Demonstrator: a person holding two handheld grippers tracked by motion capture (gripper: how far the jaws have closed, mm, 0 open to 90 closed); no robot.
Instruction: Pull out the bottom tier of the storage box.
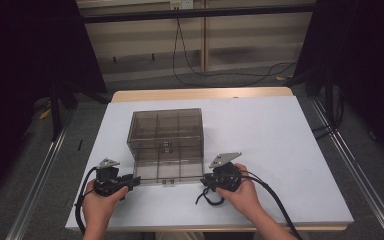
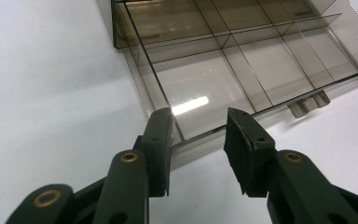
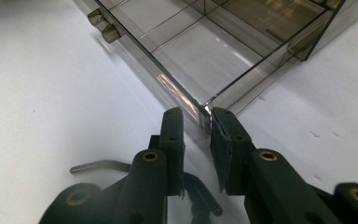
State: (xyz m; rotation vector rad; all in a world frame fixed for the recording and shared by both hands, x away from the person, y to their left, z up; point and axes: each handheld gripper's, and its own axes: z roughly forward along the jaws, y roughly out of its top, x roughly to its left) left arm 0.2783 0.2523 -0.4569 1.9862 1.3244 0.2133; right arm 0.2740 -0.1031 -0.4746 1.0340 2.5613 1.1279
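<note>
A smoky clear drawer cabinet (image 1: 166, 127) stands on the white table, its bottom drawer (image 1: 167, 170) pulled out toward me. The drawer has dividers and looks empty (image 2: 205, 84) (image 3: 200, 51). My left gripper (image 1: 136, 180) (image 2: 198, 119) is at the drawer's front left corner, jaws open, the corner edge beside the left jaw. My right gripper (image 1: 203, 179) (image 3: 196, 114) is at the front right corner, its jaws narrowed on that corner wall. Two small handle tabs (image 2: 310, 102) (image 3: 103, 25) stick out from the drawer front.
The white tabletop (image 1: 280, 150) extends to the right of and behind the cabinet. Black cables (image 1: 275, 200) trail from both grippers toward me. Past the table's far edge lie a grey floor, dark frame posts and loose wires (image 1: 220, 75).
</note>
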